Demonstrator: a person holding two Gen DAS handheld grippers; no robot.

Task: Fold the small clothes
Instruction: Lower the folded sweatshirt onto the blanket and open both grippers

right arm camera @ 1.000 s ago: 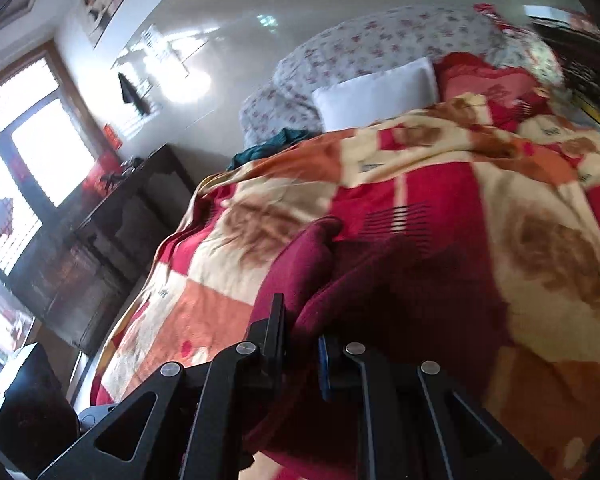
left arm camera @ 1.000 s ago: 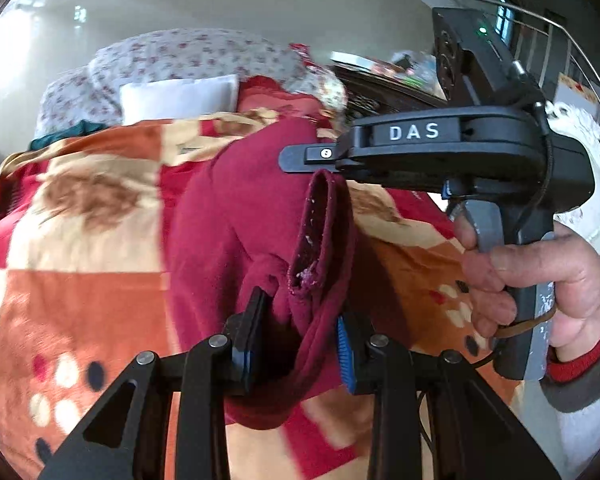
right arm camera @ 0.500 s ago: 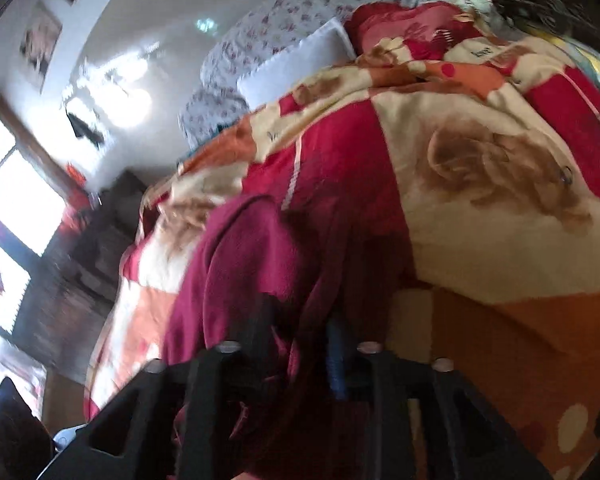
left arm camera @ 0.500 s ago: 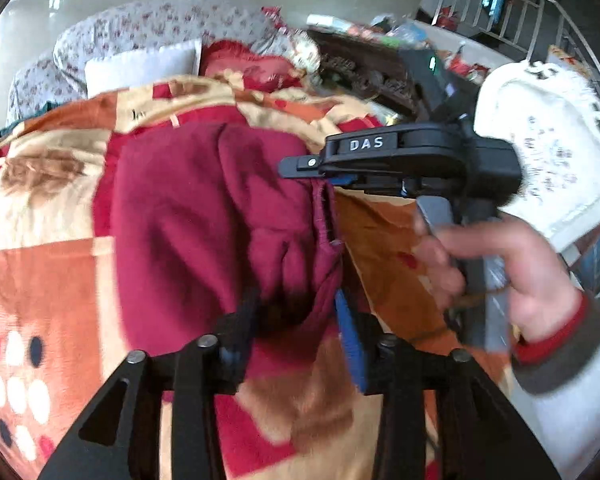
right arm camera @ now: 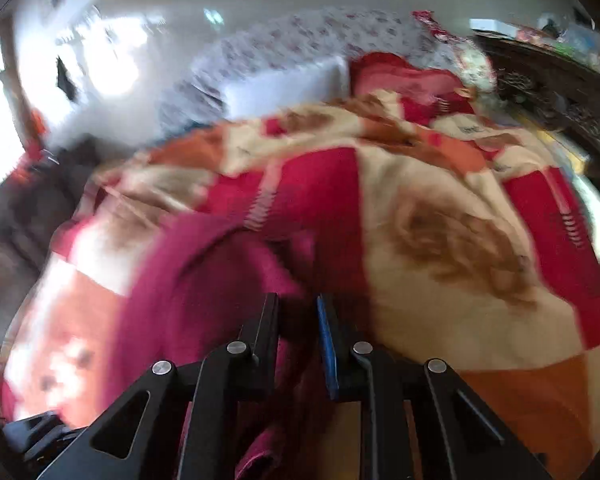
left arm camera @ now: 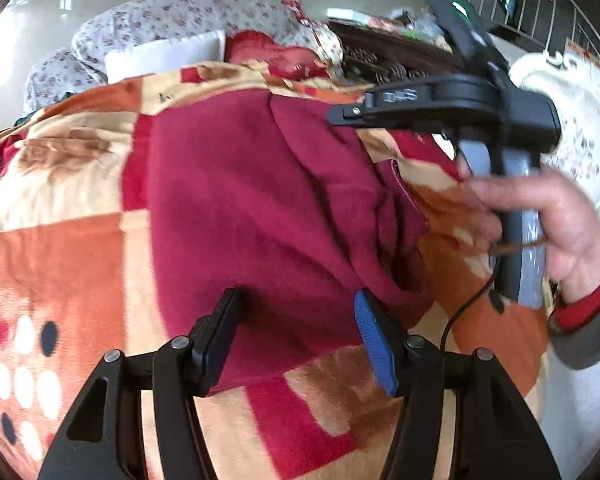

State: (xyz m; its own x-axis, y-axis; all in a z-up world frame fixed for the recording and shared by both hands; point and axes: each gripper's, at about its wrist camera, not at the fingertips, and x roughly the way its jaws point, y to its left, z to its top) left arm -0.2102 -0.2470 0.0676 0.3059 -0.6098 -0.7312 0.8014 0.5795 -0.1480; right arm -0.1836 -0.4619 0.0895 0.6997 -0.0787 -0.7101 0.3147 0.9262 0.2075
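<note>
A home bedroom: patterned blanket [left arm camera: 60, 240] over a bed, white pillow [left arm camera: 164, 56], floral bedding [left arm camera: 172, 20].

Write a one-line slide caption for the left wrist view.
Left tongs open over a maroon garment spread on a patterned blanket, right tongs at its far edge.

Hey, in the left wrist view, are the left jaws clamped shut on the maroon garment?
No, the left gripper has its jaws spread wide apart, and the maroon garment lies loose on the blanket between them.
</note>
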